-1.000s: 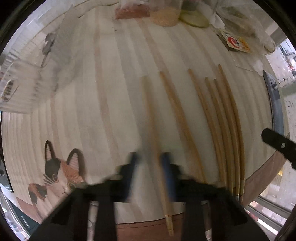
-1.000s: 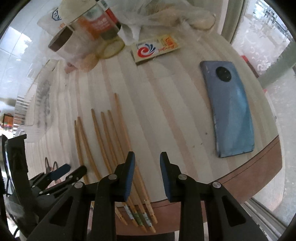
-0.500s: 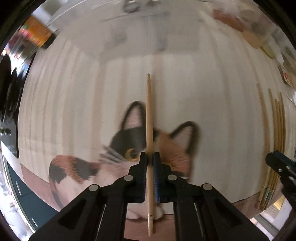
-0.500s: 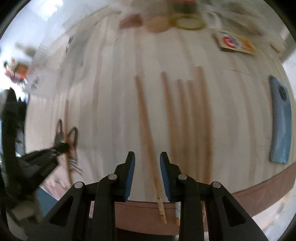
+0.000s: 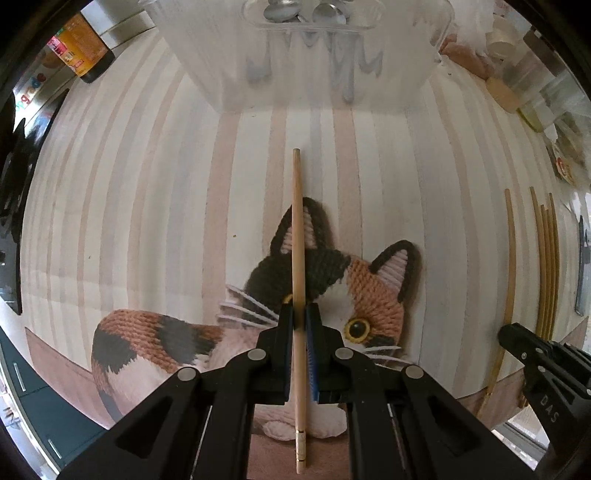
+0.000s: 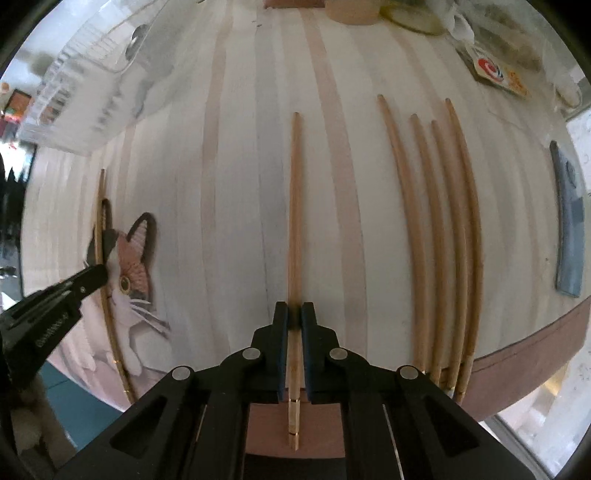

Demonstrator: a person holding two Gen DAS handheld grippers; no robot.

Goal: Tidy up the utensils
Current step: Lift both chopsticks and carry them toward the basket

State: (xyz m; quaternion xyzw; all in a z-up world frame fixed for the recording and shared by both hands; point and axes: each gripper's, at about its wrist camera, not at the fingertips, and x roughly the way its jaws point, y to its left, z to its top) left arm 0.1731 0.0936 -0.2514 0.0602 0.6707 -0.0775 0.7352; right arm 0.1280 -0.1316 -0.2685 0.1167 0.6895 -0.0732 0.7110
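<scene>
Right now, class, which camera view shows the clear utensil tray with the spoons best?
The left wrist view: the clear utensil tray sits straight ahead at the top, with spoons visible through its wall. The right wrist view catches the tray only at its upper left edge, blurred, with one spoon faintly showing.

Striped cat-print tablecloth (image 5: pixel 147 221), blue phone (image 6: pixel 570 225), brown bottle (image 5: pixel 83 50)

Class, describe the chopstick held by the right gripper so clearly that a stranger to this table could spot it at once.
Start at the striped tablecloth, where four chopsticks lie bunched near the blue phone. Left of that bunch, one chopstick sits alone. It is the only one there with the right gripper just closed around it.
</scene>
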